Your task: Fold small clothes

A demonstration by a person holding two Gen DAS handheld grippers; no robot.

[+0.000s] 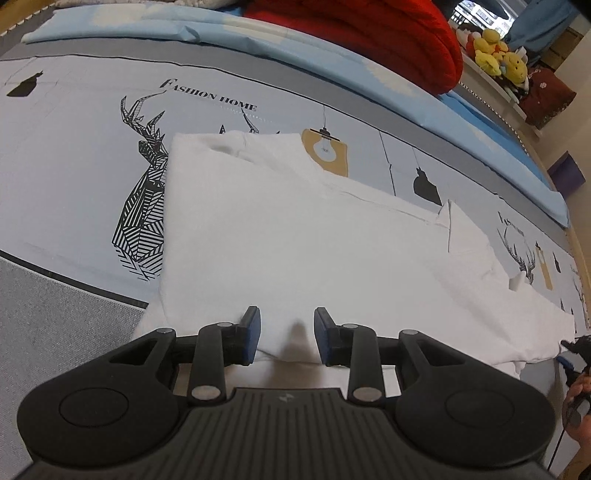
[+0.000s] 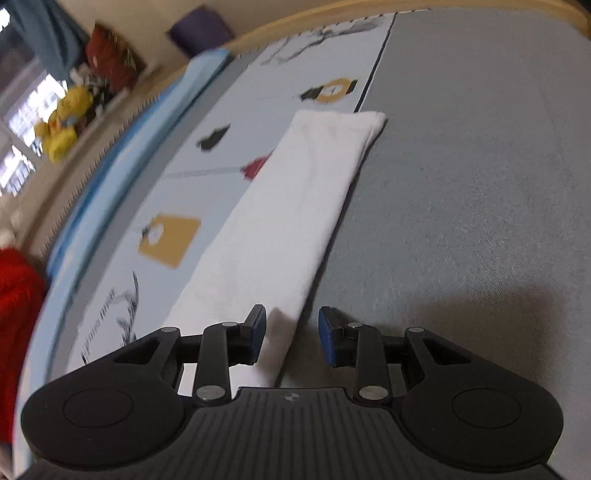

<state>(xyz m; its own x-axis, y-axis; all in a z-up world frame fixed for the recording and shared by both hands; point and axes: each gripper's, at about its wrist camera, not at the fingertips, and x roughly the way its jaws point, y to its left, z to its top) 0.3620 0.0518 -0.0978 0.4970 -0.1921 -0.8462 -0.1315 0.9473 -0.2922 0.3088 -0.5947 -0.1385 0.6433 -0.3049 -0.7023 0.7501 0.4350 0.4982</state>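
Observation:
A white garment lies flat on the printed bedsheet, folded into a long band that runs off to the right. My left gripper hovers over its near edge. The jaws stand apart and the cloth lies under the gap, not pinched. In the right wrist view, which is blurred, the same garment stretches away as a narrow strip to its far end. My right gripper is open over the strip's near right edge. Its left finger is above the cloth and its right finger above the grey cover.
A red quilt and a folded light blue sheet lie along the far side of the bed. Yellow plush toys sit on a shelf by the window. A person's hand shows at the right edge.

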